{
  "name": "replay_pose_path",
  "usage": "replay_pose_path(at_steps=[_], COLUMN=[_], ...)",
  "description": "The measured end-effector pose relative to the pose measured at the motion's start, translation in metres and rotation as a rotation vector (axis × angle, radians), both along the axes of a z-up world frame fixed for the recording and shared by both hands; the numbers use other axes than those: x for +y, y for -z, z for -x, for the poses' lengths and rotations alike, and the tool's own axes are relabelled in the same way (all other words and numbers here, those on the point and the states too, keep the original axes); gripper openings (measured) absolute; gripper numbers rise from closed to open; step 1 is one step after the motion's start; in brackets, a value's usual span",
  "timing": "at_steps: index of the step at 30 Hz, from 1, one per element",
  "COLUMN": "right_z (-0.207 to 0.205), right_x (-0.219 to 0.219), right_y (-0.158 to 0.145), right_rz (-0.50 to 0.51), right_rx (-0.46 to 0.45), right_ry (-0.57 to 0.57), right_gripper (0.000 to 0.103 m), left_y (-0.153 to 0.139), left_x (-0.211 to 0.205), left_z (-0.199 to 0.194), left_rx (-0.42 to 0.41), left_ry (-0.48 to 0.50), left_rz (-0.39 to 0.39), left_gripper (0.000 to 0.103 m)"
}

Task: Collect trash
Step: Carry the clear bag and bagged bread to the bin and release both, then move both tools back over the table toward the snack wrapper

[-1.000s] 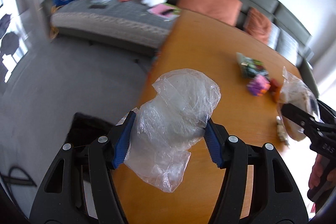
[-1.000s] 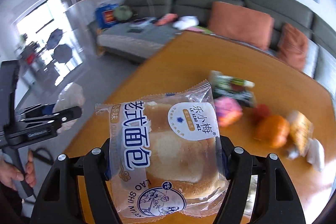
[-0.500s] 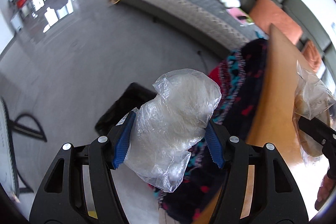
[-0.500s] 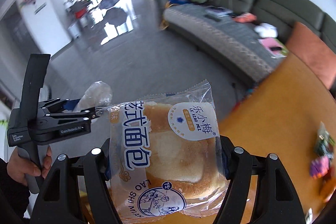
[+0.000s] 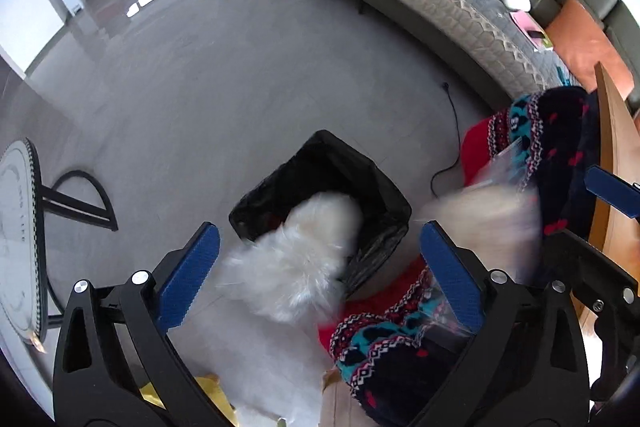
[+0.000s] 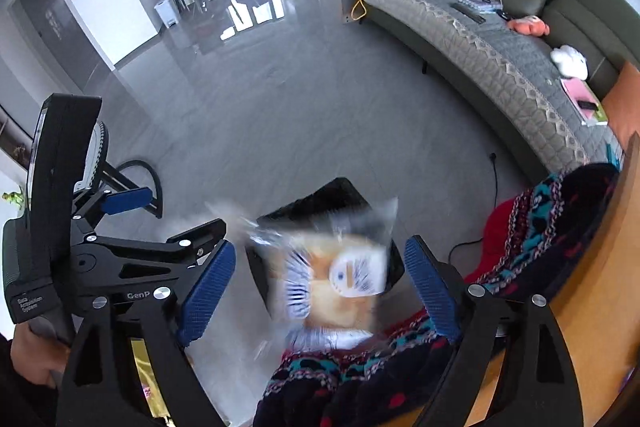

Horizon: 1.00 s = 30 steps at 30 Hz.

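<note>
A black-lined trash bin [image 5: 340, 171] [image 6: 340, 193] stands on the grey floor beside the wooden table. My left gripper [image 5: 316, 267] hangs above it, jaws opening, and the crumpled clear plastic bag [image 5: 296, 255] drops blurred between the blue pads toward the bin, touching neither. My right gripper [image 6: 320, 287] is also over the bin, jaws opening, and the wrapped bread packet [image 6: 336, 275] falls blurred between its pads, free of them. The bread packet [image 5: 488, 219] shows as a pale blur in the left wrist view, and the left gripper's body [image 6: 104, 267] appears at the left of the right wrist view.
A dark patterned garment [image 5: 560, 155] [image 6: 540, 227] hangs over a red chair at the table edge [image 5: 612, 147]. A long grey sofa [image 6: 500, 67] runs along the back. A round side table [image 5: 16, 247] stands at the left; a black cable [image 5: 452, 131] trails across the floor.
Both grippers swung from the table out over the bin and tilted down. Each let go of its load: the plastic bag and the bread packet now fall blurred between wide jaws.
</note>
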State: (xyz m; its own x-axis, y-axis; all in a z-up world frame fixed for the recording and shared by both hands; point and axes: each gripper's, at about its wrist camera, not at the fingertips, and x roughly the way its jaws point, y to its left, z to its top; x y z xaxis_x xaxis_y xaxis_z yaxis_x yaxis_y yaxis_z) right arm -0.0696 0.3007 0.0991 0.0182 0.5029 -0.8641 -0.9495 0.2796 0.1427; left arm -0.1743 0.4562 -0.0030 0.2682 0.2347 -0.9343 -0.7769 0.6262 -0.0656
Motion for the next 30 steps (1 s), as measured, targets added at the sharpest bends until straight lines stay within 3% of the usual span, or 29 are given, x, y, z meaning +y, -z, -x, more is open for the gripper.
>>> replay_pose_path(at_steps=[9,16,23,30], right_z=[-0.005,-0.028,-0.058,-0.087], right_x=[-0.002,-0.043,-0.108,-0.192], right_y=[-0.007,-0.034,-0.062,-0.073], right_rz=[-0.027,-0.081,-0.133,-0.15], right_rx=[-0.017,-0.023,-0.046,-0.066], right_ry=[0.008,0.093,0.233,0.393], right_gripper=[0.087,0.087,0.087,0.087], left_y=[-0.008,-0.028,-0.059,-0.084], left_x=[0.004,-0.013,-0.053,-0.125], left_z=[0.005,-0.006,-0.039,-0.09], left_rx=[-0.008,-0.047,-0.107,-0.165], left_ry=[-0.013,0.027,0.138,0.313], left_rz=[-0.023,-0.043,-0.075,-0.087], left_gripper=[0.097,0.097,0.097,0.097])
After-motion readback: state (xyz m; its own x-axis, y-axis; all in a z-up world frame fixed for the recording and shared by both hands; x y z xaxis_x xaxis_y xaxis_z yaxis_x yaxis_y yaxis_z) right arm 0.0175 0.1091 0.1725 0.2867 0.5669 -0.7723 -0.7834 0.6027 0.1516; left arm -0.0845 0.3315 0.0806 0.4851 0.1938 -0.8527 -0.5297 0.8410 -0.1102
